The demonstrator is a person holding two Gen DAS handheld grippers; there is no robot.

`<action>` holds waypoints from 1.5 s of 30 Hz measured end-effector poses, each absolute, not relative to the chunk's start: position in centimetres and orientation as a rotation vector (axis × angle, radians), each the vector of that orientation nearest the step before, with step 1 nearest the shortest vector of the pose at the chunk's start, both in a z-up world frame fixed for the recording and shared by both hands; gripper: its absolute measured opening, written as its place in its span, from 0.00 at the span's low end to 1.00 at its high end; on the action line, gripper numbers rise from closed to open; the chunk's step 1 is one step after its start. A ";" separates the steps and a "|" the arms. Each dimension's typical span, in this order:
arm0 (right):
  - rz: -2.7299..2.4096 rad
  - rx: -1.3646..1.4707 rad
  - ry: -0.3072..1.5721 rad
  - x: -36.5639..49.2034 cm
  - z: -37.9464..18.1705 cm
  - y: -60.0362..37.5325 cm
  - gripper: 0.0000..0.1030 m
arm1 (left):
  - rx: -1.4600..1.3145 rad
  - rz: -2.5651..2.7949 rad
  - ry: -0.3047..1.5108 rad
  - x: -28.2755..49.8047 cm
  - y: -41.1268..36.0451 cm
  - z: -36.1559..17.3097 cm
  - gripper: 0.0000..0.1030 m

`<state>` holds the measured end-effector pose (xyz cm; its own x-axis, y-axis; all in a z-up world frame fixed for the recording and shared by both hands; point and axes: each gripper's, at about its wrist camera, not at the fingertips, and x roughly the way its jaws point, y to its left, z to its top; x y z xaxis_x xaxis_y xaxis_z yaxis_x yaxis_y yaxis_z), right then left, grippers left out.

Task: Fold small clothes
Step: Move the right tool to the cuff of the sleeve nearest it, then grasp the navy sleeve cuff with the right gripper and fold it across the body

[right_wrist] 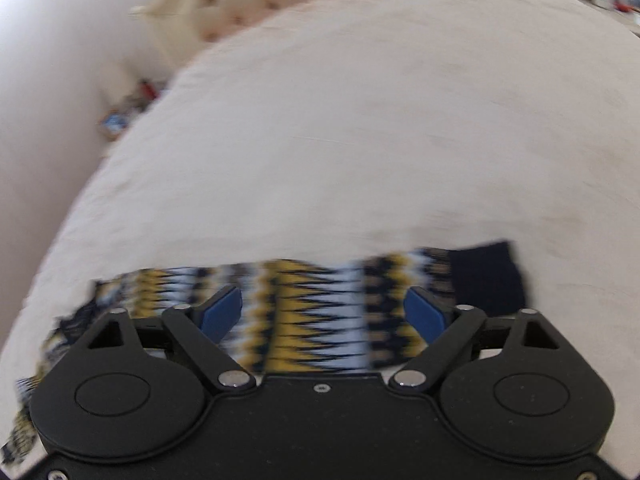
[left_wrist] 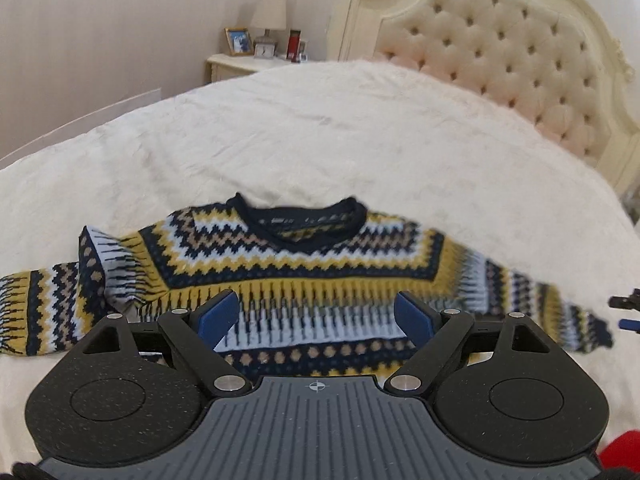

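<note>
Cream bedding covers a wide bed point(left_wrist: 320, 128), with a tufted headboard point(left_wrist: 500, 52) at the far end and a nightstand point(left_wrist: 240, 65) carrying a lamp and a picture frame beyond the left side. Near the closer edge of the bed a small knitted sweater point(left_wrist: 304, 264) is laid flat, face up, patterned in yellow, navy, white and tan zigzags, its navy collar pointing toward the headboard. One sleeve is spread out to the left, with a small fold raised at the shoulder; the other is stretched to the right.

The left tool point(left_wrist: 316, 316) is held just above the sweater's lower body, its blue-padded jaws spread wide apart with nothing between them. The right tool point(right_wrist: 323, 312) is seen over the right sleeve point(right_wrist: 312, 308), beside the dark cuff point(right_wrist: 486, 276), likewise parted and empty; this view is blurred.

The knit is judged soft, light and floppy, likely to sag and stretch when lifted. A pinch at the cuff or shoulder seam is probably the best hold. Plenty of open bedding is available beyond the collar; the near bed edge is close.
</note>
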<state>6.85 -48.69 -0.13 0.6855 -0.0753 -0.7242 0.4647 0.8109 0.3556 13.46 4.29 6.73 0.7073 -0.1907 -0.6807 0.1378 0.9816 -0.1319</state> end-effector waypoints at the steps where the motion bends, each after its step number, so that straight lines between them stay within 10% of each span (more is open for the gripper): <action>1: -0.347 0.573 0.778 6.6 -1.1 -49.6 0.80 | -0.062 -0.178 0.770 13.6 4.1 6.3 0.83; 12: -0.475 0.770 0.761 5.0 -6.9 -54.9 0.62 | -0.105 -0.128 0.891 15.0 5.9 0.8 0.82; 18: -0.480 0.800 0.715 6.1 -7.6 -55.4 0.18 | -0.115 -0.089 0.928 15.8 6.6 -0.7 0.83; 37: 0.043 0.494 0.482 19.7 15.1 -34.3 0.16 | -0.231 0.025 0.843 17.0 12.1 2.5 0.83; 45: 0.385 0.445 0.537 25.4 12.3 -17.3 0.16 | -0.273 0.088 0.840 17.4 15.6 1.0 0.83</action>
<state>25.44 -17.33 12.34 0.7928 0.4592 -0.4007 -0.2327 0.8358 0.4973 17.44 15.64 1.03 0.6661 -0.0302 -0.7452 -0.1847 0.9614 -0.2041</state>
